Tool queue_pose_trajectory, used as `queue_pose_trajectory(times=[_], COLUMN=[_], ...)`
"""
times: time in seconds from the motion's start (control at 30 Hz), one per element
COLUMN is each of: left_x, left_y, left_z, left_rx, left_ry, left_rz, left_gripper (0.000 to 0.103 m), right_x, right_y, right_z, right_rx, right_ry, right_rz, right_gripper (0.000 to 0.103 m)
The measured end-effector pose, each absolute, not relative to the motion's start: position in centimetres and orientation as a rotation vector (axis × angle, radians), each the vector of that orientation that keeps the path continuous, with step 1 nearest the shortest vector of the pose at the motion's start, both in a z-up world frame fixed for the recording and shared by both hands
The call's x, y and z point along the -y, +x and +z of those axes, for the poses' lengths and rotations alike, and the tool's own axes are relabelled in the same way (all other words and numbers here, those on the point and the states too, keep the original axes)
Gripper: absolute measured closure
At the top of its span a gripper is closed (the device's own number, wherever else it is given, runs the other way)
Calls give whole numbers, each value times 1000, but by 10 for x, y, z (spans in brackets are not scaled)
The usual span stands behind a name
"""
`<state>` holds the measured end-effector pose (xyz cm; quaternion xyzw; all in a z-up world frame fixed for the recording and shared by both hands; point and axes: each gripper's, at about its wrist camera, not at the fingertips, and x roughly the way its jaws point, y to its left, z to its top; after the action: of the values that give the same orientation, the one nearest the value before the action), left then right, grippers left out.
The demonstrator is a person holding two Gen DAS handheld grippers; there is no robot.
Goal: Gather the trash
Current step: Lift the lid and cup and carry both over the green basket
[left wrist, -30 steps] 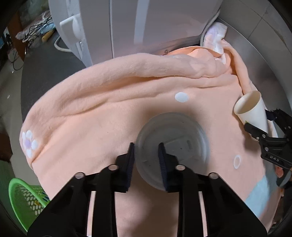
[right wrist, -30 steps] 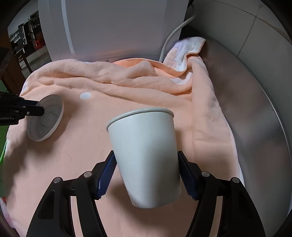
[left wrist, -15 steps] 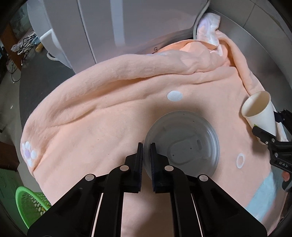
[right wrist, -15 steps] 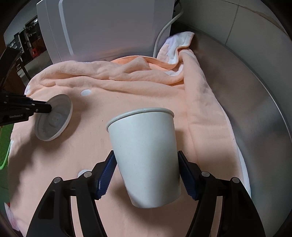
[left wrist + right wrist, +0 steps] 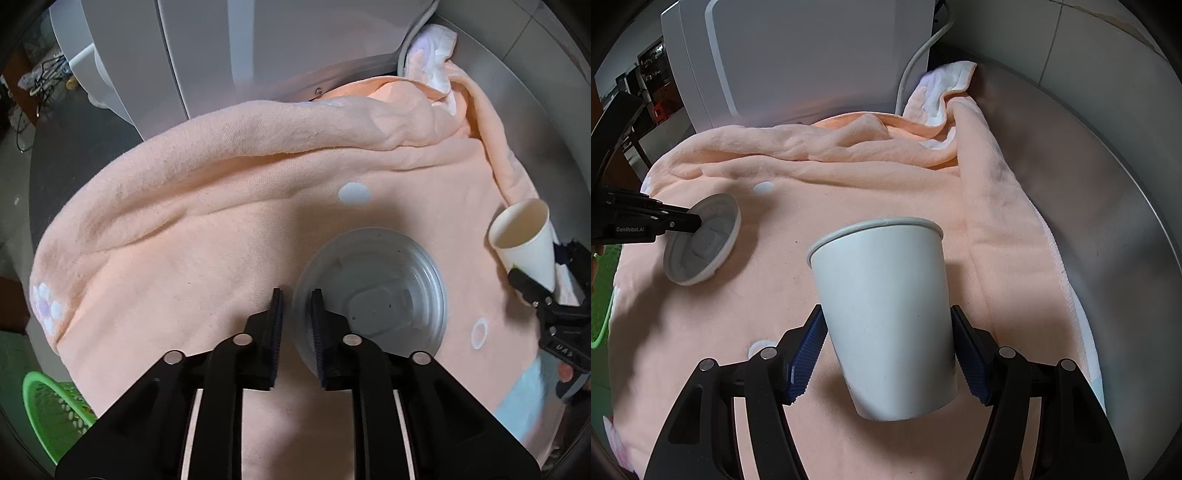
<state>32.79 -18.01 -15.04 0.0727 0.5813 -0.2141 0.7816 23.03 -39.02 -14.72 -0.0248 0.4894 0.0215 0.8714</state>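
Observation:
My left gripper [image 5: 296, 306] is shut on the near rim of a clear plastic cup lid [image 5: 373, 291] and holds it above a peach blanket [image 5: 207, 236]. The lid also shows in the right wrist view [image 5: 701, 240], tilted, with the left gripper [image 5: 696, 223] at its edge. My right gripper [image 5: 888, 356] is shut on a white paper cup [image 5: 886, 317], upright and slightly tilted, above the blanket [image 5: 849, 192]. The cup also shows at the right of the left wrist view [image 5: 524, 240].
A green plastic basket [image 5: 51, 413] stands low at the left. A white appliance [image 5: 812, 55] with a cable stands behind the blanket. A steel surface [image 5: 1089, 184] and tiled wall lie to the right.
The left gripper closed on the lid's rim, lifted it and carried it slightly leftward over the blanket. The right gripper kept its hold on the cup and rose a little.

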Motion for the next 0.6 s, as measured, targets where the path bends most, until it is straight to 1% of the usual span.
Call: queue_pose_trajectory(times=[0.17,0.2,0.23,0.27,0.6], left_x=[179,178,178,177,178], left_y=[326,325,325,325,294], left_z=[-152,-152,-151,-150,-115], left_rx=[-1235,-1231,-1231,-1229,-1129], left_ry=[166,166,163,157,215], left_rz=[-476,-477,-478,-477,-478], left_gripper=[85,91,95,96,98], right_x=[389,389,389,388,371], right_y=[224,223,221,219,191], right_z=[-144,-143,-142,-141,-118], right_rx=[-1013,-1011,-1009,-1007,-952], right_ry=[-37,-36,-33,-28,13], right_rz=[46,45,45,45,73], right_gripper=[39,39,39,39,39])
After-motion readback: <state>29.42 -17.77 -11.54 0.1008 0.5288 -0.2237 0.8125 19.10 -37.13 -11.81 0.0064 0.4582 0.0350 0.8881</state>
